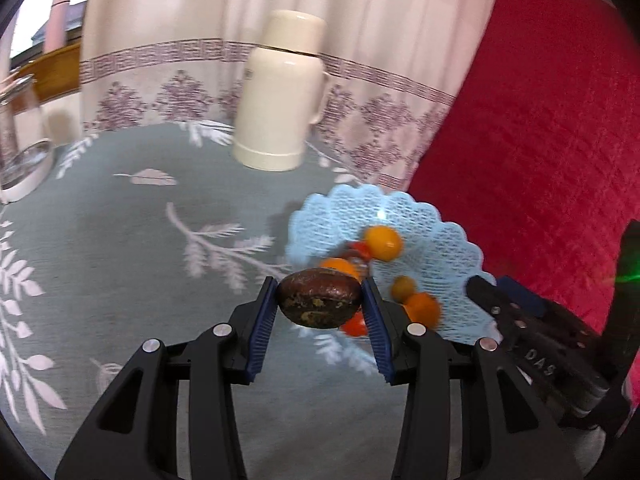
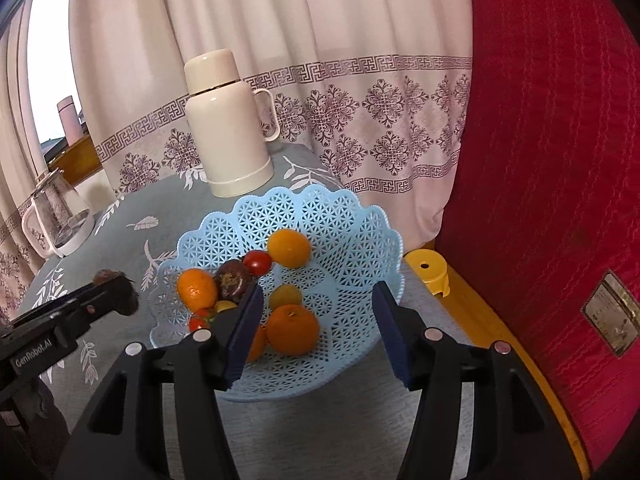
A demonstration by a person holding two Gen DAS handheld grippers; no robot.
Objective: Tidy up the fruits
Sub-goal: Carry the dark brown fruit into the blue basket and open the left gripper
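Motion blurs the blue basket (image 1: 420, 216) and its fruit.

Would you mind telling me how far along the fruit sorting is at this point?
Done: oranges, a tomato and a dark fruit already lie in the blue basket. In hand: the left gripper is clamped on a dark brown fruit, beside the basket. Left: placing that fruit; the right gripper is open and empty over the basket.
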